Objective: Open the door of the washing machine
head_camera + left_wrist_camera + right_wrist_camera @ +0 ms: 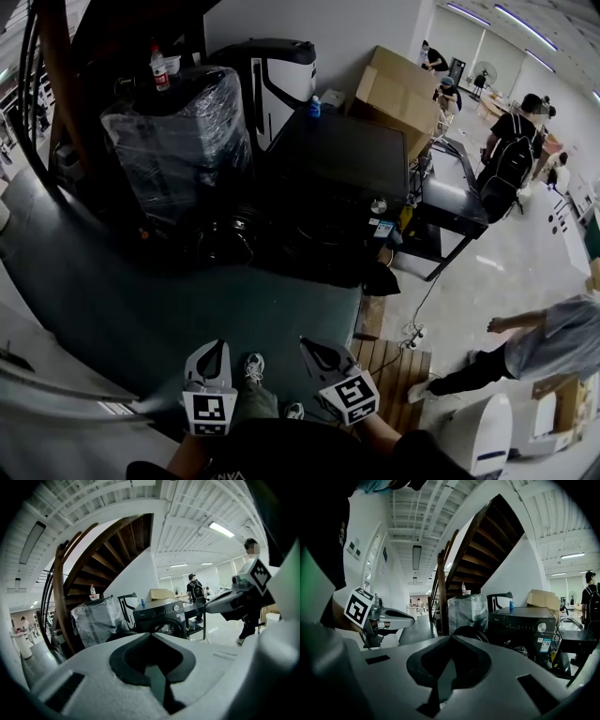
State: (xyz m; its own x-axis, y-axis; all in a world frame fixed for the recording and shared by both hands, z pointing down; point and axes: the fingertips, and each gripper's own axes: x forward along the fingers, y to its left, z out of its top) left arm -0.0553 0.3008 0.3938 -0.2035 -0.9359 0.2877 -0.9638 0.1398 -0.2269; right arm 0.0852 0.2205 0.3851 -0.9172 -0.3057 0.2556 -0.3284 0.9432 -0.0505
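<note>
- Holds the left gripper (214, 354) low in front of the body, jaws pressed together, nothing between them.
- Keeps the right gripper (319, 354) just beside it, likewise closed tight and empty.
- Aims both toward the washer (337, 173), well apart from it across the dark floor (187, 300).
- Finds the washer black and boxy, standing between a plastic-wrapped unit (178, 141) on its left and a low tabletop (450, 197) on its right.
- Spots a blue bottle (314, 108) on the washer's top and a round knob (379, 205) on its front panel.
- Catches the round porthole (169, 629) on the washer's front in the left gripper view; cannot tell whether closed or ajar.
- Takes in wooden stairs (117, 550) rising behind, a cardboard box (398, 89) by the wall, and a person (511, 155) with a backpack off to the right.
</note>
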